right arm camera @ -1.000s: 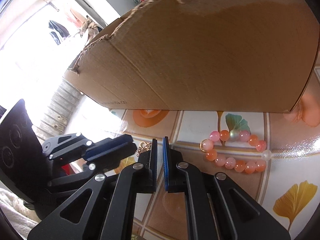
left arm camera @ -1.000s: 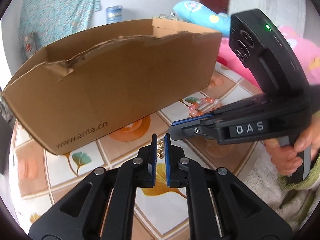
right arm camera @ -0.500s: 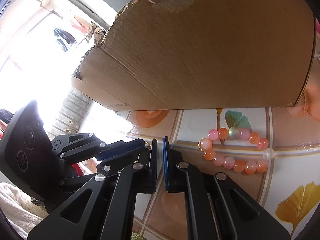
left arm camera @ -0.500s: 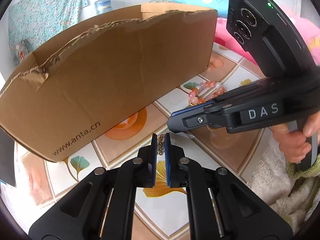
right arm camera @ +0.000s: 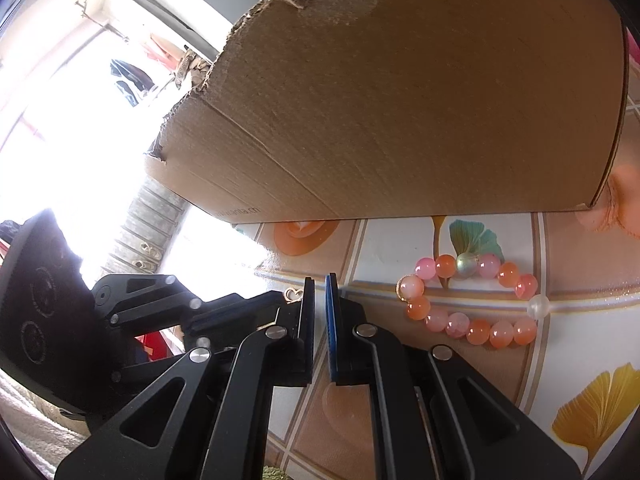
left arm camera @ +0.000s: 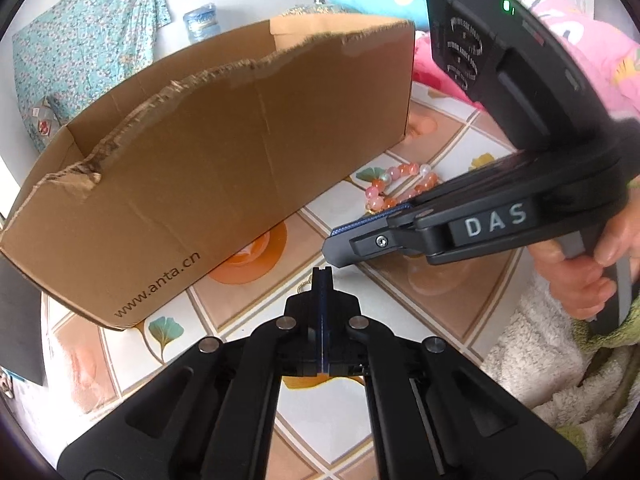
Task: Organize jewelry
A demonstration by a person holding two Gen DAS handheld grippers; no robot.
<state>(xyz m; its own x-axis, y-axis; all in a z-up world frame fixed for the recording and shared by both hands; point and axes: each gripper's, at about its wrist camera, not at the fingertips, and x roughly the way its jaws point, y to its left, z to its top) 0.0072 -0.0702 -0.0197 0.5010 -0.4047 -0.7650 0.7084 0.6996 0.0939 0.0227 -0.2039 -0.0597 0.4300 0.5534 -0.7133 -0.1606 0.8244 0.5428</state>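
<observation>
Right wrist: beaded bracelet (pink-orange)

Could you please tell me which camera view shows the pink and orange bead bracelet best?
The right wrist view: the pink and orange bead bracelet lies as a whole loop on the tiled tabletop. In the left wrist view the right gripper hides part of it.

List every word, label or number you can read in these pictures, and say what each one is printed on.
"www.anta.cn": near the bottom of the cardboard box, on its side wall, in the left wrist view.
"DAS": on a white-lettered label on the side of the right gripper.
Ring-shaped lettering on the black housing behind that gripper: too blurred to read.
The box's print shows again in the right wrist view, too small and blurred to read.
</observation>
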